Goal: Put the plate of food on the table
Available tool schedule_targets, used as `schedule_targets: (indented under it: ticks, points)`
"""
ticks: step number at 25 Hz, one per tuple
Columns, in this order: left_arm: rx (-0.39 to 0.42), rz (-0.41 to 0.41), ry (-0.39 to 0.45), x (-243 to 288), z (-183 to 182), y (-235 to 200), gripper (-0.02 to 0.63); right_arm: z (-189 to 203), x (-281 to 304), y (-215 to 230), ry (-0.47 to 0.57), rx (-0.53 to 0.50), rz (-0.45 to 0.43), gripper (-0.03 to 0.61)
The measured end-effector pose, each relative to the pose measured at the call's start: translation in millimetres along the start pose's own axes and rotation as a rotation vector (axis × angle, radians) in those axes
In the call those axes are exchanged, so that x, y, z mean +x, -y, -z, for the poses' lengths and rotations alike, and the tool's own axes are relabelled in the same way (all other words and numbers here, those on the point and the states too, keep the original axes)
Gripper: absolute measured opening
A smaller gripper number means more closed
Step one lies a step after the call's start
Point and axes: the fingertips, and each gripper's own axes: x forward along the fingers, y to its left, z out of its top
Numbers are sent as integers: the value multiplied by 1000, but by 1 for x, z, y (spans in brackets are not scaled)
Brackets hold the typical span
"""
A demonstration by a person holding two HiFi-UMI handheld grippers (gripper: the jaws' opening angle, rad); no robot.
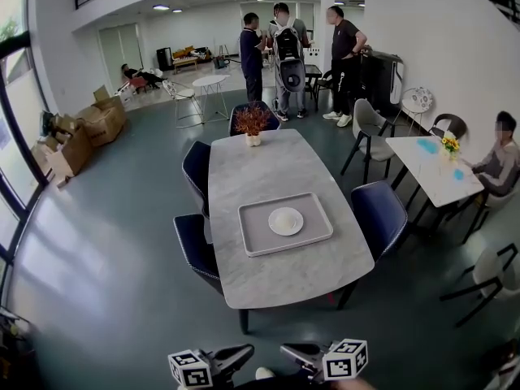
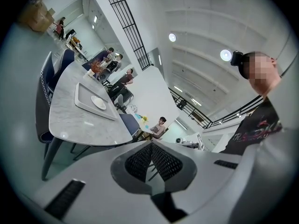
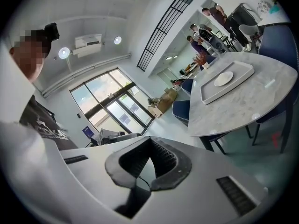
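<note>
A small white plate (image 1: 285, 221) lies on a grey tray (image 1: 256, 242) on the marble table (image 1: 268, 169), well ahead of me. Whether there is food on it is too small to tell. Both grippers hang low at the bottom edge of the head view, far short of the table. My left gripper (image 1: 248, 350) and right gripper (image 1: 286, 349) are both shut with nothing between the jaws. The left gripper view shows its jaws (image 2: 152, 144) touching, with the plate (image 2: 98, 102) far off at upper left. The right gripper (image 3: 150, 140) is tilted, with the plate (image 3: 223, 79) at upper right.
Dark blue chairs (image 1: 380, 215) stand around the table, and a vase of dried flowers (image 1: 253, 123) sits at its far end. Three people (image 1: 284, 47) stand at the back. A person sits at a white table (image 1: 431, 169) on the right. Cardboard boxes (image 1: 81, 132) are at the left.
</note>
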Motion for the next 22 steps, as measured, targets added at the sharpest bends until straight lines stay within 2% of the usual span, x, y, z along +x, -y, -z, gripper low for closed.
schedule_targets:
  ticks: [22]
  points:
    - [-42, -14, 31, -13, 0, -4, 5, 8, 8, -1, 5, 56, -12, 9]
